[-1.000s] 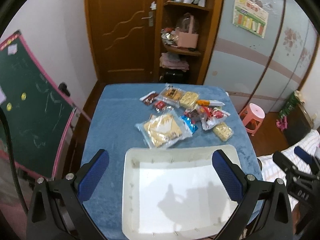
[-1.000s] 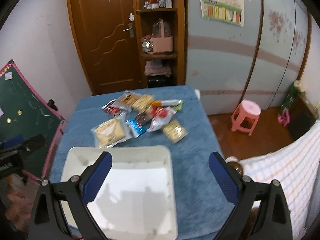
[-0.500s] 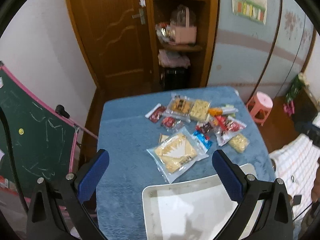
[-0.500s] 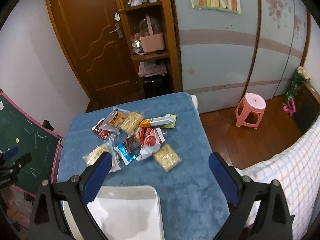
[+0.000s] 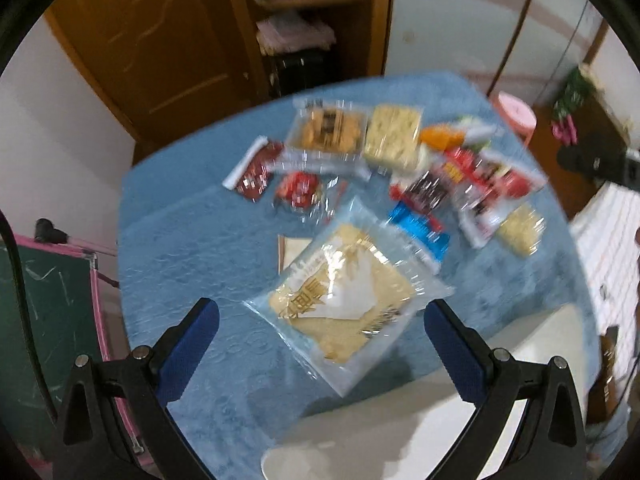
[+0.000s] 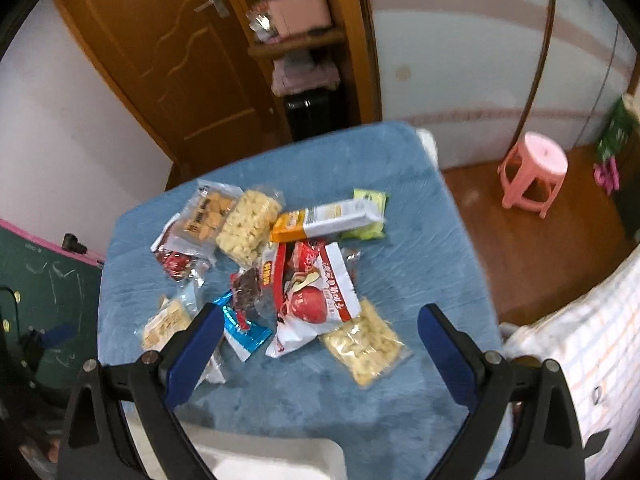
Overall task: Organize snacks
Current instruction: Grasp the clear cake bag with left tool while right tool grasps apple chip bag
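Claws left [image 5: 320, 320] and right [image 6: 318, 322] hover wide apart, empty, over snack packets [image 6: 312, 292].

We see a brown wooden door [image 6: 168, 60] beside a wooden shelf unit [image 6: 304, 40] that carries a pink box [image 6: 298, 14]. A pink plastic stool [image 6: 534, 170] stands on the wooden floor [image 6: 540, 248]. A green chalkboard with a pink frame [image 5: 40, 304] leans at the left, and a checked cloth [image 6: 580, 340] lies at the right.

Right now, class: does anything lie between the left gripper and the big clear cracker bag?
Nothing visible does. The left gripper is open, and the cracker bag lies on the blue cloth directly ahead, between its fingers.
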`<action>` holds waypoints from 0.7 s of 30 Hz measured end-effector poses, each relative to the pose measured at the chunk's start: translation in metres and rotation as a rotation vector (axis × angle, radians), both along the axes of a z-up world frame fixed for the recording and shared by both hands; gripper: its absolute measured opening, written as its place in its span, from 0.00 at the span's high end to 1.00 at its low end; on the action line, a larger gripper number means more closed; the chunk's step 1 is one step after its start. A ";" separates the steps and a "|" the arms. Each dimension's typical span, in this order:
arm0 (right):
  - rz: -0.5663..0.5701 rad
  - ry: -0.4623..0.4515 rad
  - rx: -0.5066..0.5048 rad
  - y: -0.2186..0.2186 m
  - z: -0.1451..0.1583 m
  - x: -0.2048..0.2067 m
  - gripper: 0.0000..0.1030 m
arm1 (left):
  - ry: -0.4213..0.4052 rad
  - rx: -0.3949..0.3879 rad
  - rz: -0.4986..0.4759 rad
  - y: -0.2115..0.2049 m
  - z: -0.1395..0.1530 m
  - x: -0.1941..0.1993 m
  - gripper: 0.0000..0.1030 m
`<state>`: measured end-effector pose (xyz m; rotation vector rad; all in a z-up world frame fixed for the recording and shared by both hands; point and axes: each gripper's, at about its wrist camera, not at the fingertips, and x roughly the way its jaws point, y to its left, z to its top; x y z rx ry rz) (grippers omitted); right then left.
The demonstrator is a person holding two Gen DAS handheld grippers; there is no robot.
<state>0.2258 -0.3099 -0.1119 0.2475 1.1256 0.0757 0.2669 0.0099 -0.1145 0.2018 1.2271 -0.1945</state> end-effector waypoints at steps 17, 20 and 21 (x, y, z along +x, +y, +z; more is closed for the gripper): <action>0.068 0.135 0.005 0.030 -0.080 0.034 0.06 | 0.200 0.008 -0.138 -0.020 -0.103 0.019 0.01; 0.088 0.157 0.016 0.032 -0.085 0.034 0.19 | 0.197 0.013 -0.136 -0.026 -0.109 0.020 0.00; 0.095 0.171 0.028 0.033 -0.087 0.035 0.24 | 0.200 0.018 -0.133 -0.029 -0.111 0.021 0.00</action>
